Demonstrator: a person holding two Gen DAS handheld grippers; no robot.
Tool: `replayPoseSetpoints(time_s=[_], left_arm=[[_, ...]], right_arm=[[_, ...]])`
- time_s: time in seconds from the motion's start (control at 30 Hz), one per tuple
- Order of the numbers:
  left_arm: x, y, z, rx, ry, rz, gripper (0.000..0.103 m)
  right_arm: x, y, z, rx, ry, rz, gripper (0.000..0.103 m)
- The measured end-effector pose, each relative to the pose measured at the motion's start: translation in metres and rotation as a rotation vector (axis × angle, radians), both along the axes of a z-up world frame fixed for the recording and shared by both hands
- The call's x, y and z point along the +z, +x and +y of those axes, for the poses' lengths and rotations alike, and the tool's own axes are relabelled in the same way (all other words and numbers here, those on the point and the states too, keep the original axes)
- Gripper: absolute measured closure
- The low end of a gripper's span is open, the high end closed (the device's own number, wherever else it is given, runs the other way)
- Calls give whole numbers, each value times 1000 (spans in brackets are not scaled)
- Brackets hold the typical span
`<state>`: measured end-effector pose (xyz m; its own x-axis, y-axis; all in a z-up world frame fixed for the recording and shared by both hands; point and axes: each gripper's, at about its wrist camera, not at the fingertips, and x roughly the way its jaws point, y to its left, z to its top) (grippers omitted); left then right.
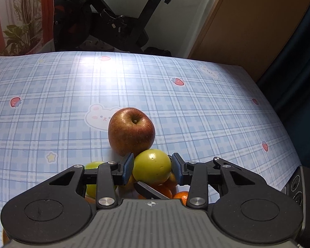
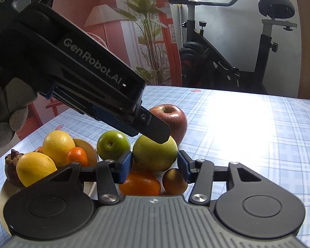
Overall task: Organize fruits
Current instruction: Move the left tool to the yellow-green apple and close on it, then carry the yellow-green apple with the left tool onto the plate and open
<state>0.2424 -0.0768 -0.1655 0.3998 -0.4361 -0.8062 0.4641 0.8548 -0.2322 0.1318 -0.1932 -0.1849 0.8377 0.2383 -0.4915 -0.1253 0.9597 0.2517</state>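
A green apple (image 1: 152, 168) sits between the pads of my left gripper (image 1: 153, 168), which is shut on it. It also shows in the right wrist view (image 2: 155, 155), between the pads of my right gripper (image 2: 155, 163); whether those pads touch it I cannot tell. The left gripper's finger (image 2: 153, 128) crosses that view from the upper left onto the apple. A red apple (image 1: 131, 131) stands on the table just behind. Oranges (image 2: 140, 183), a brown fruit (image 2: 174, 180), a second green apple (image 2: 113, 144), lemons (image 2: 36, 168) and a mangosteen (image 2: 11, 166) lie by a white plate (image 2: 3, 198).
The table carries a blue plaid cloth (image 1: 196, 107) with bears and strawberries. An exercise bike (image 2: 227, 62) and potted plants (image 1: 20, 37) stand beyond the far edge. A wooden panel (image 1: 248, 20) is at the right.
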Motion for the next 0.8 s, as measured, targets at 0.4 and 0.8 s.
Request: replayPoseSetpoints(time_s=[0.4, 0.8], left_arm=[[3, -6, 0, -12, -2, -6, 64], [20, -16, 12, -37, -16, 6, 64]], right_arm=[[1, -13, -2, -14, 15, -40, 53], [14, -34, 3, -8, 67, -75, 53]])
